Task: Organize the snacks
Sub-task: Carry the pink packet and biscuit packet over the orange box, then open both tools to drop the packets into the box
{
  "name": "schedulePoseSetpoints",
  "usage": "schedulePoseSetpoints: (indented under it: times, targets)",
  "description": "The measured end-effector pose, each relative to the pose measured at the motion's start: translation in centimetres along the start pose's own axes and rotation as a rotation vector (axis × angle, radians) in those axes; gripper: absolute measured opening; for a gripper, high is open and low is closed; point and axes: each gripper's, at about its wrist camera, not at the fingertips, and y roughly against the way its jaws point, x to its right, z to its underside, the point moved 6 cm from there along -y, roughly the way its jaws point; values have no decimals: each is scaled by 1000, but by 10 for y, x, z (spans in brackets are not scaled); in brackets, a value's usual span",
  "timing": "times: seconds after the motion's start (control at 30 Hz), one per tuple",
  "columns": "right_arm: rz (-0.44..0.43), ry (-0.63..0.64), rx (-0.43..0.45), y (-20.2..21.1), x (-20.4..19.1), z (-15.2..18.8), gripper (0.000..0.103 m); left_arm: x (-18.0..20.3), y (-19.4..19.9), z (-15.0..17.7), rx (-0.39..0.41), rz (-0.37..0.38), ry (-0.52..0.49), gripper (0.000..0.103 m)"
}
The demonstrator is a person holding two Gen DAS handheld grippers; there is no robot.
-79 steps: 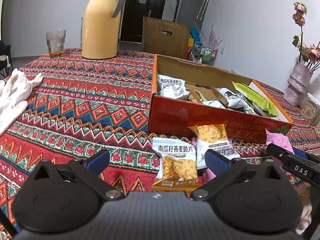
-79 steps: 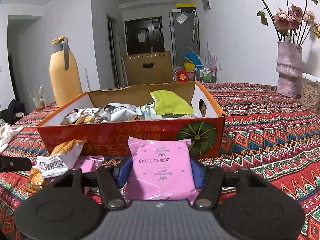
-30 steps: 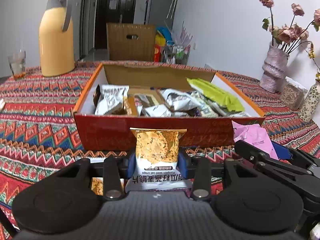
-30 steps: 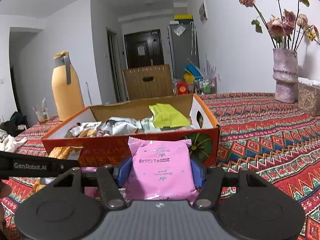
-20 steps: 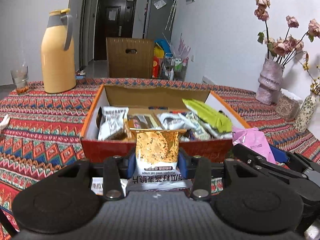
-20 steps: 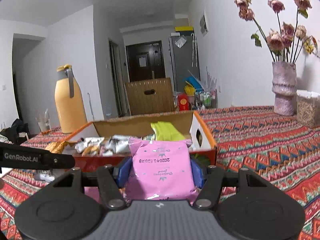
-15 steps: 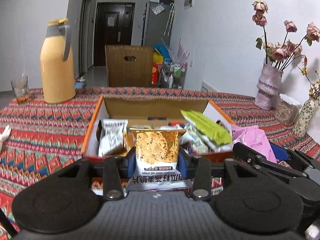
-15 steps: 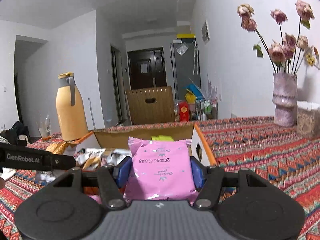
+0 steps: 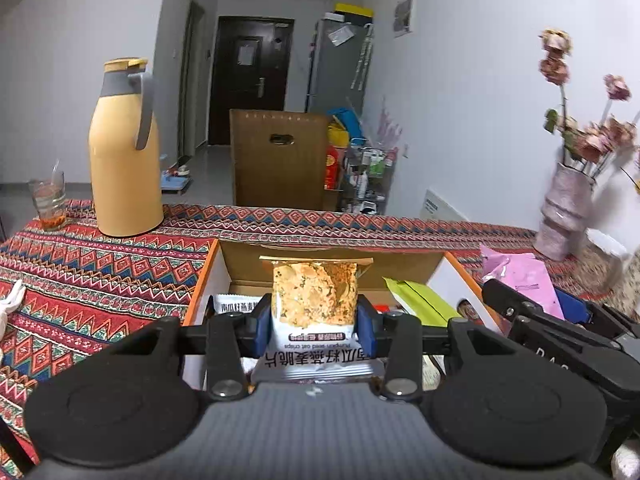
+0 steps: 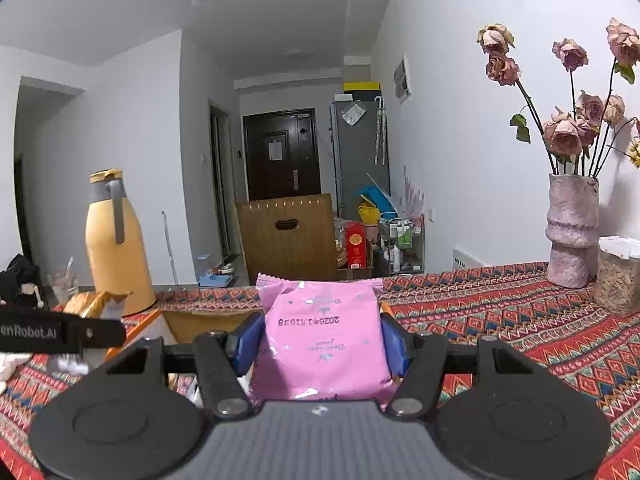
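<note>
My left gripper (image 9: 315, 325) is shut on an oat crisps packet (image 9: 315, 300), white with a golden picture, and holds it above the open orange cardboard box (image 9: 202, 284). The box holds a white snack packet (image 9: 234, 305) and a green packet (image 9: 420, 300). My right gripper (image 10: 320, 340) is shut on a pink snack packet (image 10: 320, 336) and holds it over the box's right end (image 10: 176, 320). In the left wrist view the pink packet (image 9: 524, 276) and right gripper sit to the right. In the right wrist view the oat crisps packet (image 10: 96, 302) shows at the left.
A patterned red tablecloth (image 9: 100, 272) covers the table. A tall yellow thermos (image 9: 122, 148) and a glass (image 9: 48, 200) stand at the back left. A pink vase with dried roses (image 10: 572, 228) and a clear jar (image 10: 618, 276) stand at the right. A wooden chair (image 9: 280, 160) stands behind.
Both grippers have risen and moved forward over the box with their packets. The box now sits lower and closer under them.
</note>
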Motion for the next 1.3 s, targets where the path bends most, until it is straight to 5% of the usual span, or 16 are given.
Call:
schedulePoseSetpoints:
  times: [0.4,0.77,0.83,0.87,0.9,0.93,1.0,1.3]
  targets:
    - [7,23,8,-47,-8,3,61,-20,-46,0,30,-90,27,42]
    - [-24,25,-55,-55,-10,20,61,-23,-53,9,11,-75,19,42]
    - [-27,18,-53,-54,-8,20,62,-23,-51,9,17,-77,20,50]
    - [-24,8,-52,-53,-6,20,65,-22,-49,10,20,-79,24,66]
    - [-18,-7,-48,-52,-4,19,80,-23,-47,10,29,-83,31,84]
    - [-9,-18,-40,-50,-1,18,95,-24,-44,9,43,-92,35,89]
    - [3,-39,-28,-48,5,16,102,-25,-38,7,70,-111,40,102]
    - [4,-73,-32,-41,10,17,103,-24,-33,7,73,-123,44,103]
